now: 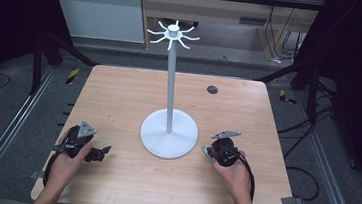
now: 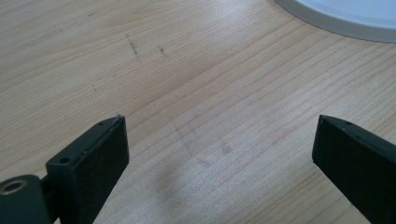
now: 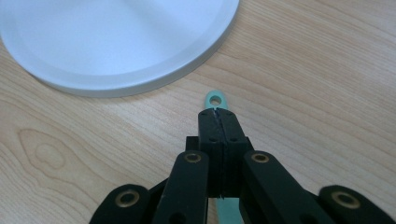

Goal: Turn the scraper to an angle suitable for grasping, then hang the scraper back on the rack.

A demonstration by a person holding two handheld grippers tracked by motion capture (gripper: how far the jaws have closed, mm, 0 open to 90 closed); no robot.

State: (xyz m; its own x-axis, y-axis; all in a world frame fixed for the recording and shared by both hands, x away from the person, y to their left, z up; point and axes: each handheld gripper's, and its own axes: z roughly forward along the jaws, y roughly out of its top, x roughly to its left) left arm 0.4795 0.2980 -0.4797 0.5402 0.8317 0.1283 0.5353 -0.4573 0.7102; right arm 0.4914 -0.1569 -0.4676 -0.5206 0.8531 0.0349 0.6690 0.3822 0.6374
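Observation:
A white stand [image 1: 171,81] with a round base [image 1: 169,132] and a ring of curved hooks [image 1: 173,34] on top rises from the middle of the wooden table [image 1: 119,96]. My right gripper [image 3: 216,113] is shut on a thin flat teal strip [image 3: 215,100], whose end with a small hole pokes out past the jaws, just short of the base's rim [image 3: 140,79]. In the high view that gripper [image 1: 206,152] sits right of the base. My left gripper [image 1: 105,151] rests low at the front left, jaws wide apart over bare wood [image 2: 219,130], with nothing between them.
A small dark round cap [image 1: 212,89] is set in the table top at the back right. The base's edge [image 2: 345,25] shows at the upper right of the left gripper view. Metal rails and cables run along the floor on both sides of the table.

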